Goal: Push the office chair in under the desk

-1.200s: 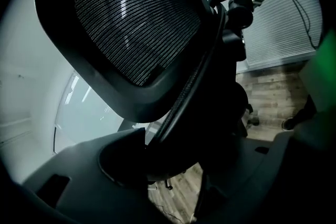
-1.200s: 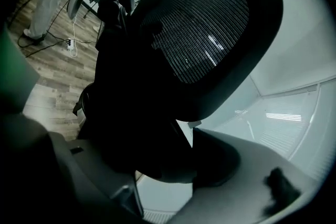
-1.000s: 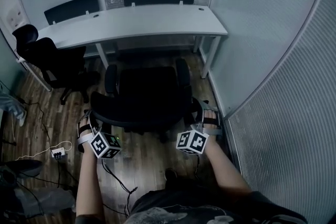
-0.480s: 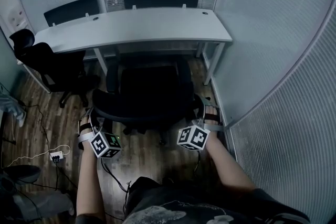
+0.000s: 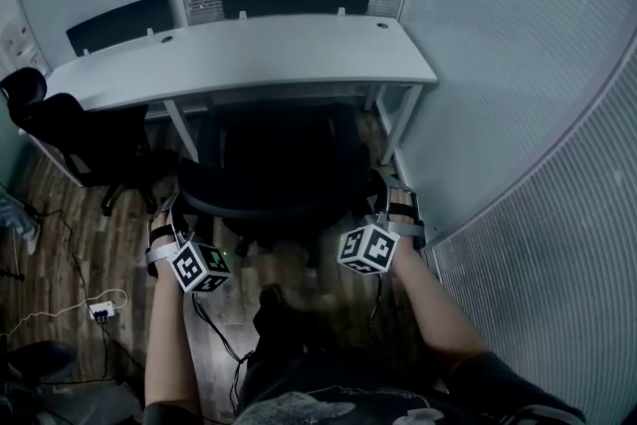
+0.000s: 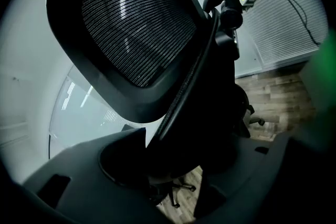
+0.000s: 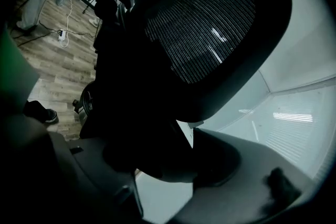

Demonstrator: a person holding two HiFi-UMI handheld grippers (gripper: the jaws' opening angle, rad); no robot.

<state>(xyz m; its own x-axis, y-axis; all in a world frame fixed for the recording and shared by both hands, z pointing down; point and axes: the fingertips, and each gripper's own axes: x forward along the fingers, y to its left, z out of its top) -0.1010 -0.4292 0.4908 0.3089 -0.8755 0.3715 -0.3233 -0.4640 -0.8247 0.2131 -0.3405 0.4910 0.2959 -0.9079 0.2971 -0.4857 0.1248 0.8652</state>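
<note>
Since the earlier frame the office chair [image 5: 274,164] has rolled forward toward the desk [image 5: 249,55]; its seat and armrests now sit partly below the white top, where before they stood clear in front of it. Both grippers have travelled forward with it.

In the head view the chair's backrest faces the person. The left gripper [image 5: 167,214] is at the left edge of the backrest and the right gripper [image 5: 390,199] at the right edge – one on each side, at about the same height. In the left gripper view the dark rim of the mesh back [image 6: 136,23] runs down between the two jaws and fills the gap, so this gripper is clamped on the rim at a fairly wide opening. The right gripper view shows the same: the rim of the mesh back goes in between the jaws, and they hold it.

A second black chair [image 5: 75,129] stands to the left of the desk, apart from the first. On the wooden floor [image 5: 119,234] at the left lies a small white power strip [image 5: 100,312] with its cable.
</note>
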